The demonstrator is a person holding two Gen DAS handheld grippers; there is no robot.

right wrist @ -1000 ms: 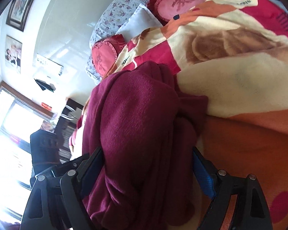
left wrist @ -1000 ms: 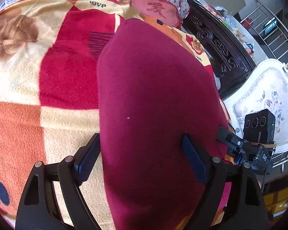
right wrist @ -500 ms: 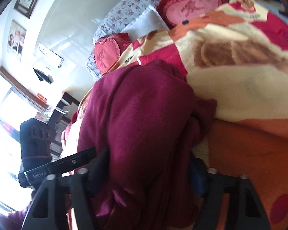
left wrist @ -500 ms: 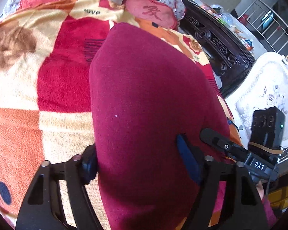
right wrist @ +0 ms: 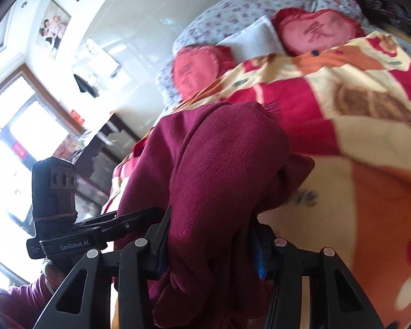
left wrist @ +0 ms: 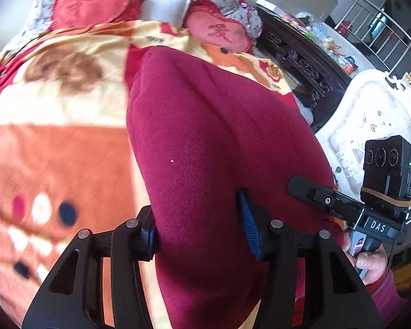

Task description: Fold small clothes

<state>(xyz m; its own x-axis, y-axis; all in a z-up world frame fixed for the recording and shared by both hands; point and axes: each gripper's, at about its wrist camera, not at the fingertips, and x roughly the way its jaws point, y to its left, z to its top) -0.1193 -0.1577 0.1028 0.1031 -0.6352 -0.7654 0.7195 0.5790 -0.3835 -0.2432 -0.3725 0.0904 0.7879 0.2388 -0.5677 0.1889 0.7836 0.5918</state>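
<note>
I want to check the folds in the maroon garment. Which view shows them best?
The right wrist view: the maroon garment shows bunched, layered folds there. The left wrist view shows mostly one smooth face.

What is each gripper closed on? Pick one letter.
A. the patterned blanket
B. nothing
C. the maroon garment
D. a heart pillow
C: the left gripper and the right gripper, whose jaws have just been closing, both pinch the maroon garment, which bulges out between their pads above the blanket.
</note>
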